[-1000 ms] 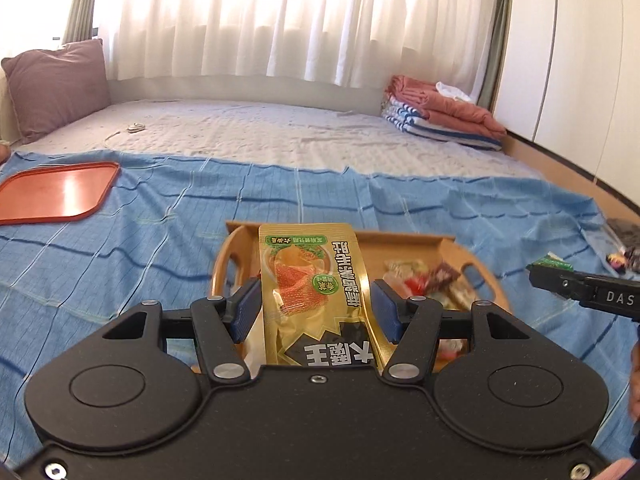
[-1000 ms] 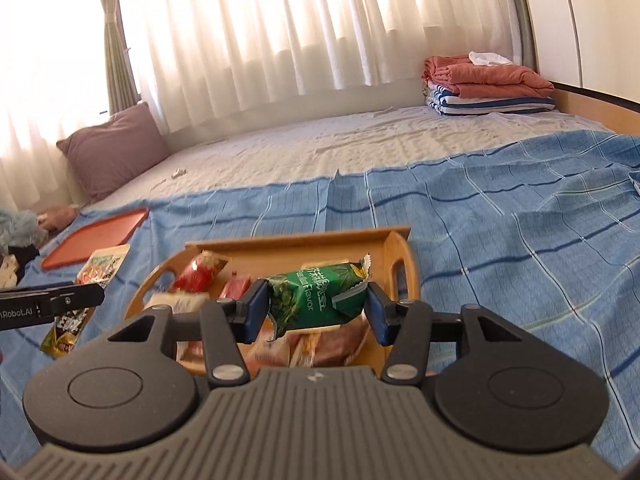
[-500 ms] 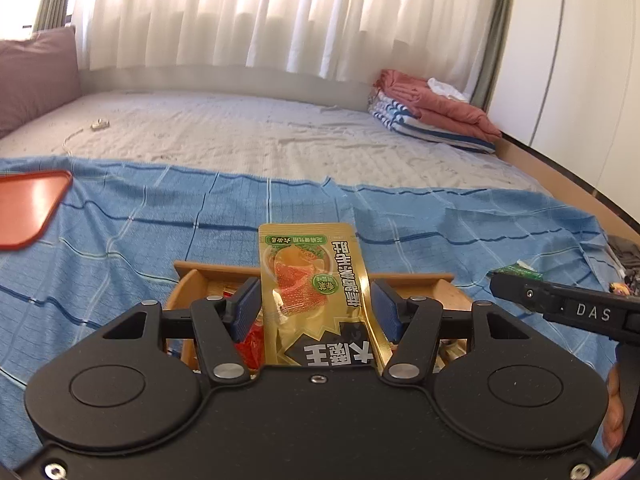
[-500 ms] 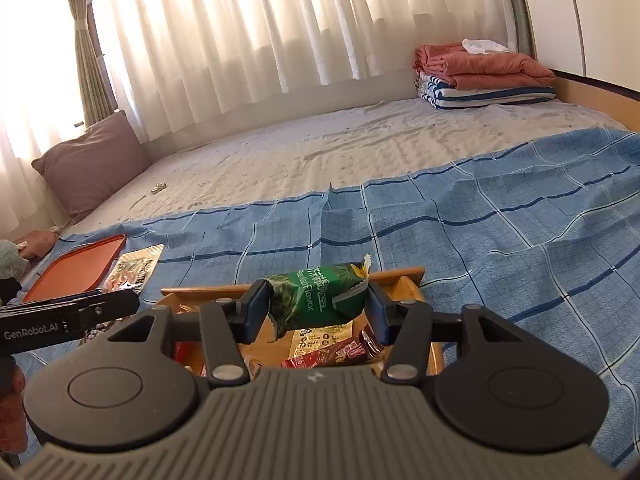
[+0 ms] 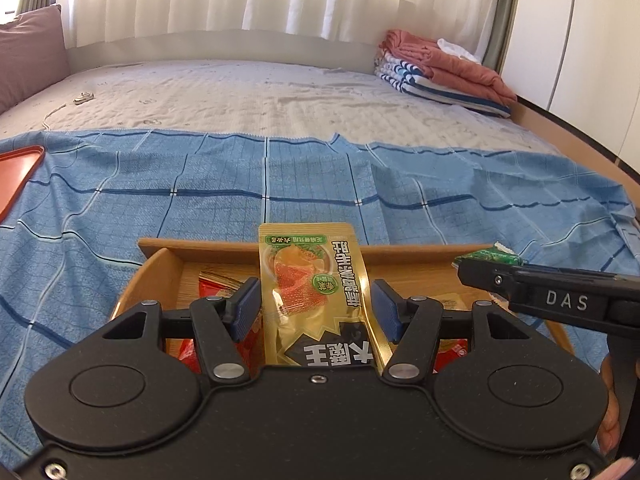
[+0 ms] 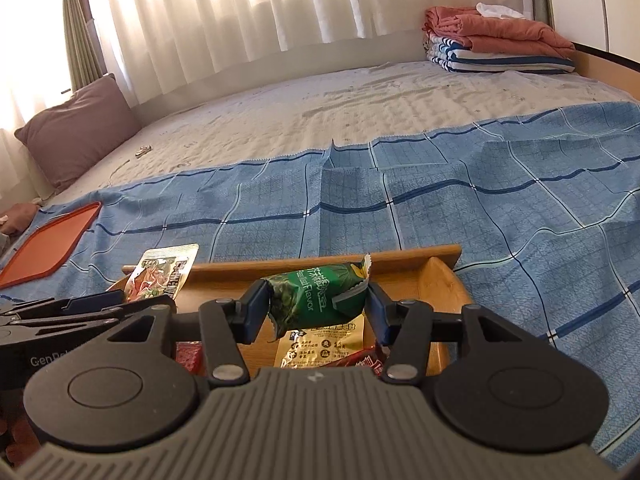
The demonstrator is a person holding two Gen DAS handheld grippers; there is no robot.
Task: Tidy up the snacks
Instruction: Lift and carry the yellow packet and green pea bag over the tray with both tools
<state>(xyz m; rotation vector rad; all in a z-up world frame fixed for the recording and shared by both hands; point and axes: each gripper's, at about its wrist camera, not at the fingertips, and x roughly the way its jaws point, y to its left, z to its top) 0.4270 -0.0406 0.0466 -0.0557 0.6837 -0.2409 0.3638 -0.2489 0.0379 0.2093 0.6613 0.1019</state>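
Observation:
My left gripper is shut on a yellow snack packet that stands upright between the pads, above the wooden tray. My right gripper is shut on a green snack packet, held crosswise above the same wooden tray. Several red and gold snack packs lie in the tray under both grippers. The right gripper's finger with the green packet's end shows at the right of the left wrist view. The left gripper and its yellow packet show at the left of the right wrist view.
The tray sits on a blue checked cloth spread over a bed. An orange tray lies on the cloth to the left. A mauve pillow is at the far left, folded blankets at the far right.
Both grippers have moved forward over the wooden tray with their packets still held; the tray now lies close under them and the orange tray has slid leftward in view.

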